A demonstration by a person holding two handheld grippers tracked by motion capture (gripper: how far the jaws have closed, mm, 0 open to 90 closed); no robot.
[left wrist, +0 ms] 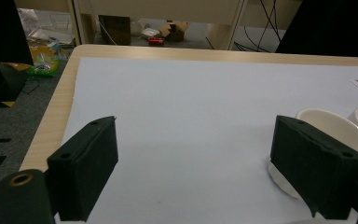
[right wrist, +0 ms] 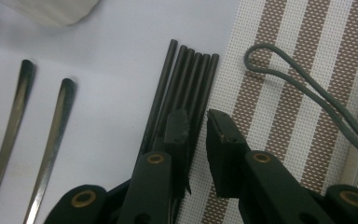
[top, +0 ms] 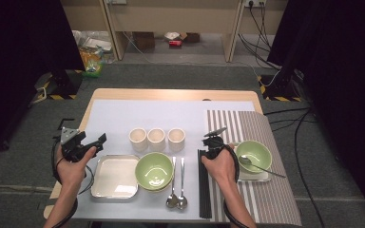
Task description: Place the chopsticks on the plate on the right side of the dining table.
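A bundle of several black chopsticks (top: pixel 203 190) (right wrist: pixel 186 79) lies along the left edge of the striped placemat (top: pixel 266 199). My right gripper (top: pixel 206 151) (right wrist: pixel 196 121) points down over their far end. Its jaws stand a narrow gap apart, with the rightmost sticks between the tips and a strip of mat showing beside the right pad. My left gripper (top: pixel 97 140) (left wrist: pixel 196 163) hovers at the left side of the white mat (left wrist: pixel 191 102), jaws wide open with nothing between them.
Three cream cups (top: pixel 156 138) stand in a row mid-table. In front are a steel tray (top: pixel 115 176), stacked green bowls (top: pixel 154 171) and two spoons (top: pixel 177 190). On the placemat sits another green bowl (top: pixel 254 154) with a spoon, on a small tray. A grey cable (right wrist: pixel 298 84) crosses the placemat.
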